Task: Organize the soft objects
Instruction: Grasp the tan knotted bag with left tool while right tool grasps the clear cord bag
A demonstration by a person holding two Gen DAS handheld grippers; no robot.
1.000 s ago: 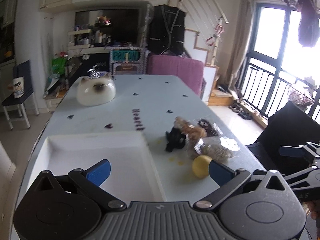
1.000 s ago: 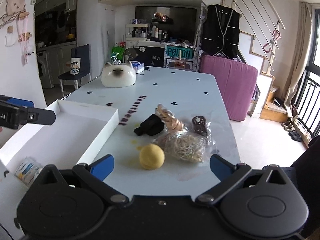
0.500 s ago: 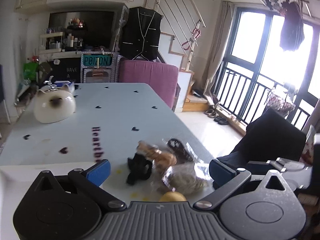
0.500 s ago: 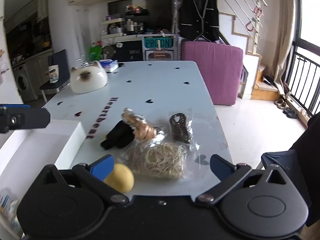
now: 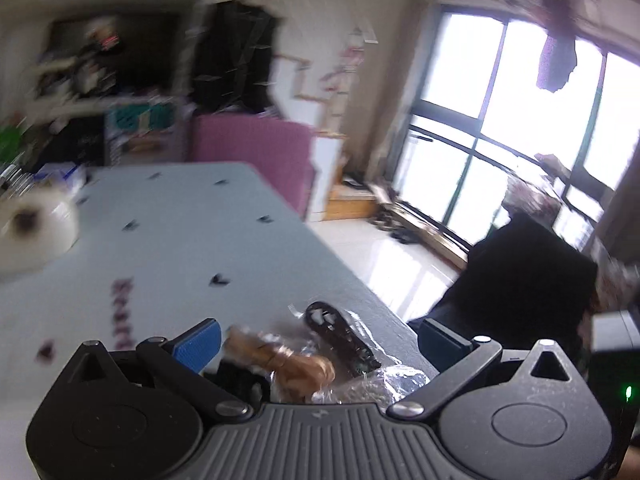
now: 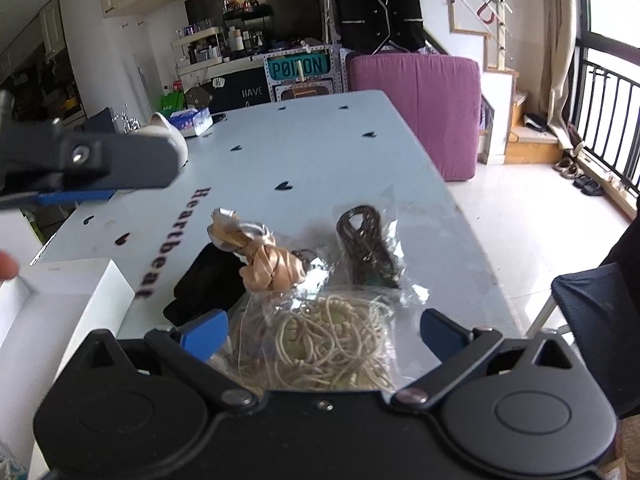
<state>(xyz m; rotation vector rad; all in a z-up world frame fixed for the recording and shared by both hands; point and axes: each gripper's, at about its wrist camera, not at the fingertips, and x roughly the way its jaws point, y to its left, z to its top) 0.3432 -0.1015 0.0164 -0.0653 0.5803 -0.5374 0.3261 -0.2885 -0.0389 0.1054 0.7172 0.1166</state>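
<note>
Both grippers gape empty (left [image 5: 318, 340], right [image 6: 324, 330]); blurred bag [image 6: 328, 344] half-hidden.

Left wrist view smeared by motion blur throughout; far shelving and white cat-shaped object [image 5: 34, 232] on the worktop unreadable. Black soft item [image 5: 236, 380] mostly hidden behind the left tool [image 5: 320, 340] body. Bag of pale cord [image 6: 328, 344] partly covered by the right tool [image 6: 324, 326] housing. White tray [image 6: 60, 304] cut off at left edge. Fingertip [image 6: 7, 269] only partly in view, left of the tool.
</note>
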